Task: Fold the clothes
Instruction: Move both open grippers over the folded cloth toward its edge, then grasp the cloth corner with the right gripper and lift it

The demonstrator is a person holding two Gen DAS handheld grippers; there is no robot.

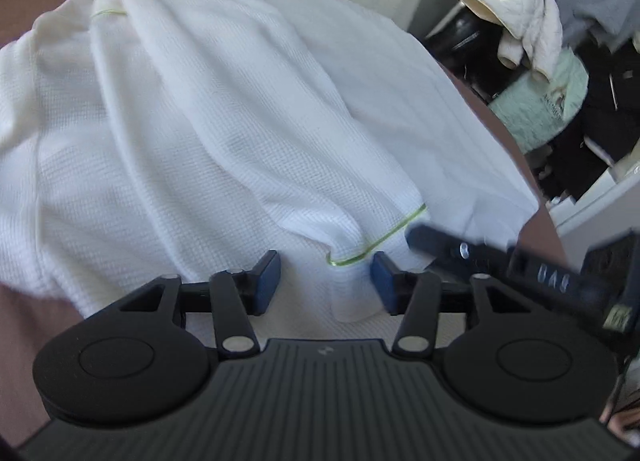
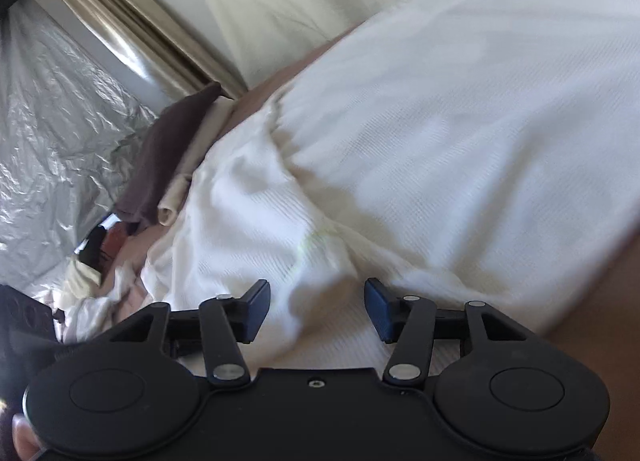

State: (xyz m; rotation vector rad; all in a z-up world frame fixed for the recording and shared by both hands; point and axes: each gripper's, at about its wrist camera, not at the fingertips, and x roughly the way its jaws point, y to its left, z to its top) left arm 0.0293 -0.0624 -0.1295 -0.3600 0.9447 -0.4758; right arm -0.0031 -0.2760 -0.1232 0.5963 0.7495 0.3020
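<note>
White waffle-knit garment (image 1: 208, 133) spread on a brown surface (image 1: 32, 325); left gripper (image 1: 326, 275) and right gripper (image 2: 317, 311) both stand open over its folds, gripping nothing. Beside: clothes heap (image 1: 560, 73), silver sheeting (image 2: 52, 133), folded curtain (image 2: 132, 33)

Brown bed surface (image 1: 536, 233) by a pale wall (image 2: 280, 1) — beige curtain (image 2: 120, 33), silvery crinkled sheeting (image 2: 52, 133) alongside.

There are one white waffle-knit garment (image 1: 208, 109) on the brown surface (image 1: 36, 325), two folded cloths, brown (image 2: 168, 149) and cream (image 2: 192, 169), and two grippers (image 1: 326, 281) (image 2: 316, 309).
</note>
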